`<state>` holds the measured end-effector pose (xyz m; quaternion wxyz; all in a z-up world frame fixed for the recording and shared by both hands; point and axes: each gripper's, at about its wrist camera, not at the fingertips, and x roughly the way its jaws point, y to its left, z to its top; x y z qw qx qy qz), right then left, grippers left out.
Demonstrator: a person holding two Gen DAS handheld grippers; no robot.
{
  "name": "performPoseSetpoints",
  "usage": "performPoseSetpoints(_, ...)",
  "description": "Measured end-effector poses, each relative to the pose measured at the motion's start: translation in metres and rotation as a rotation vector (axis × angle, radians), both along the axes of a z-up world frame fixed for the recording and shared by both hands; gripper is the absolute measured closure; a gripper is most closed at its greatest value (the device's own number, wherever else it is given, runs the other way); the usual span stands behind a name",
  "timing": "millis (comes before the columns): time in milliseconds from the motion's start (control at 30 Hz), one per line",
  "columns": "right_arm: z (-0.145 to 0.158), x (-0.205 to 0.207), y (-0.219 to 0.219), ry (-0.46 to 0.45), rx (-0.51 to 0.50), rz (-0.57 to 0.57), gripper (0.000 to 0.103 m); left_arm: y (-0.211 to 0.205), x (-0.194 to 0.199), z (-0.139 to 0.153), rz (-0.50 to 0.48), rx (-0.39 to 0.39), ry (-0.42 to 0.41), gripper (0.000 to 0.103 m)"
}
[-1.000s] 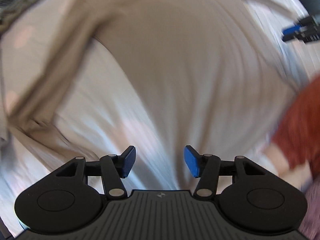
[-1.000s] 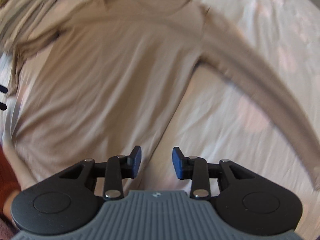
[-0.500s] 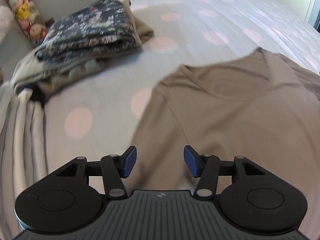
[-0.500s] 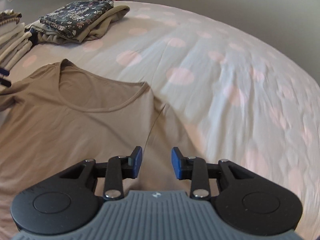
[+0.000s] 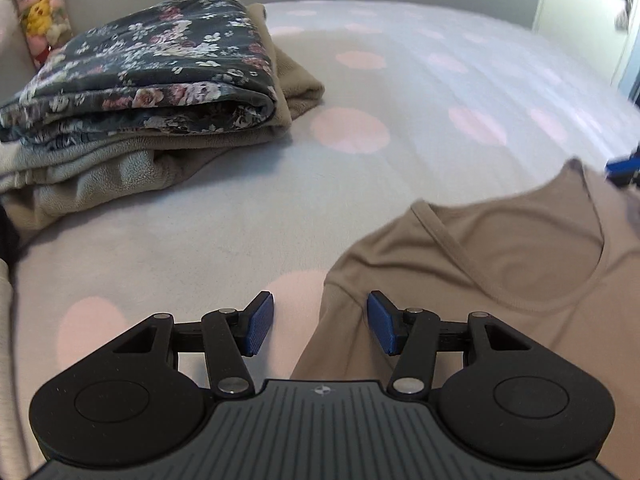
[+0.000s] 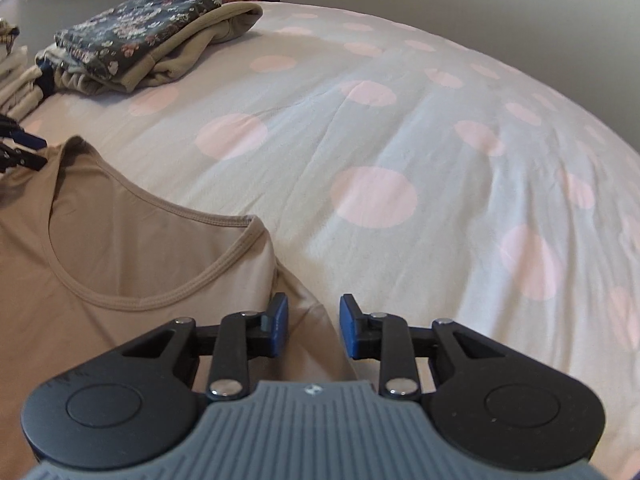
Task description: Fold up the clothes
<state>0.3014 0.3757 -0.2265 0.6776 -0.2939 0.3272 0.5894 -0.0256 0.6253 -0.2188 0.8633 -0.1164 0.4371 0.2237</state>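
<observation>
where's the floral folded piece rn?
The floral folded garment tops the folded pile at upper left in both wrist views, resting on a folded beige garment on the polka-dot bedspread, beyond the tan shirt.

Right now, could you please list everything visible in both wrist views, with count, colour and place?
Top: one, tan, spread flat on the bed, neckline facing away.
Folded clothes pile: one, dark floral piece over beige pieces, far left.
Bedsheet: one, pale with pink dots, beneath everything.
Plush toys: several, mixed colours, far left corner.
Left gripper: open, over the top's left shoulder.
Right gripper: open, over the right shoulder.
</observation>
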Motion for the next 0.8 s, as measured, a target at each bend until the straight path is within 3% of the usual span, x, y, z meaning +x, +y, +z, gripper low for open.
performPoseSetpoints(33, -0.002, 0.001, 0.001, 0.013, -0.003, -0.001, 0.094, 0.002, -0.002, -0.001, 0.005, -0.013, -0.024, 0.057)
performPoseSetpoints(67, -0.003, -0.001, -0.001, 0.01, 0.001, 0.0, 0.096, 0.001, -0.004, -0.002, 0.008, -0.021, -0.045, 0.066)
performPoseSetpoints(100, -0.003, -0.002, -0.002, 0.008, 0.005, 0.0, 0.098, 0.0, -0.005, -0.002, 0.001, -0.037, -0.062, 0.08)
performPoseSetpoints(200, 0.005, -0.004, -0.01, -0.015, 0.053, -0.034, 0.099, -0.008, -0.005, -0.002, -0.012, -0.042, -0.078, 0.099)
performPoseSetpoints(367, 0.024, 0.011, -0.018, 0.022, 0.141, -0.182, 0.099, -0.01, -0.004, 0.011, 0.016, -0.006, -0.097, 0.1)
performPoseSetpoints(633, -0.009, 0.012, 0.009, 0.037, 0.031, -0.207, 0.097, -0.005, 0.015, -0.008, 0.042, 0.035, -0.023, 0.1)
performPoseSetpoints(733, -0.008, 0.014, 0.009, 0.07, 0.057, -0.218, 0.087, -0.005, 0.012, -0.008, 0.04, 0.043, -0.044, 0.099)
performPoseSetpoints(800, 0.0, 0.011, 0.005, 0.063, 0.096, -0.21, 0.081, -0.005, 0.007, -0.005, 0.039, 0.047, -0.059, 0.088)
